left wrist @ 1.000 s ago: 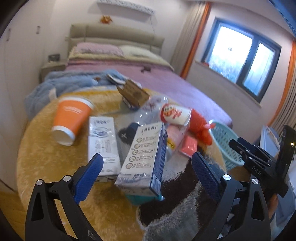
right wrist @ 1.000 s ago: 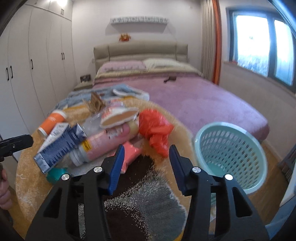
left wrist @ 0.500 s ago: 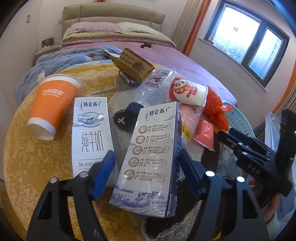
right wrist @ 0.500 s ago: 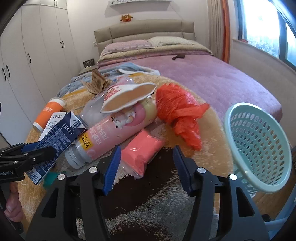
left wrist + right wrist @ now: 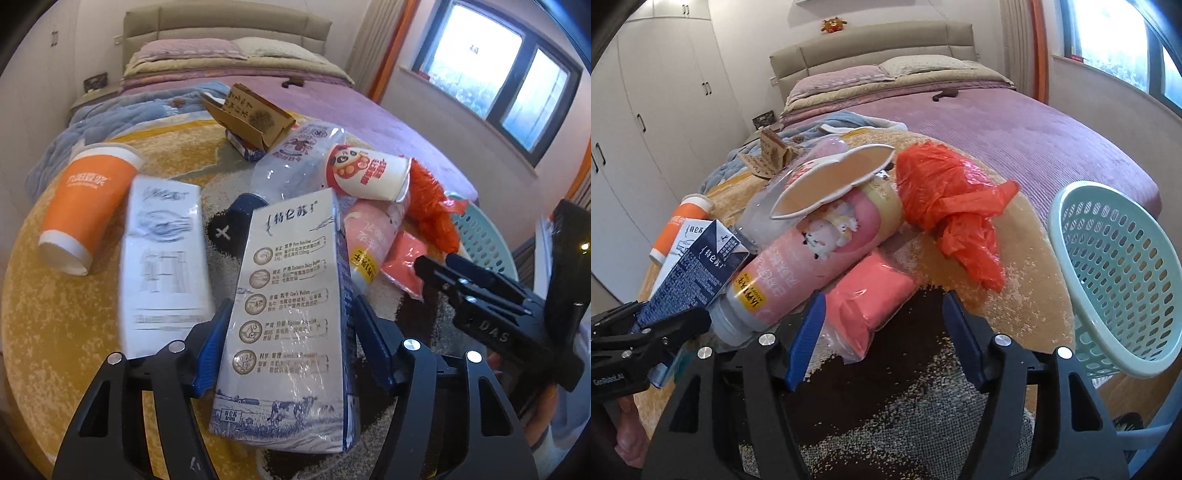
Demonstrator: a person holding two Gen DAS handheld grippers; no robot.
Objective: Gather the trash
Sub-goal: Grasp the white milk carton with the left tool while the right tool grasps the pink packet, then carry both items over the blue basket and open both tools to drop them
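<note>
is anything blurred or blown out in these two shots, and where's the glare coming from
Left wrist view: the flat white carton is motion-smeared while the milk carton between the fingers stays sharp; the window is blown out. Right wrist view: mostly sharp; the window at the upper right is overexposed, and daylight puts a sheen on the orange plastic bag. Both views bow straight lines toward the edges, with dark corners.

Glossy film-wrapped paper carton; matt paper cup; crinkled shiny plastic bag; smooth plastic basket; rough pile rug; brown cardboard box.
</note>
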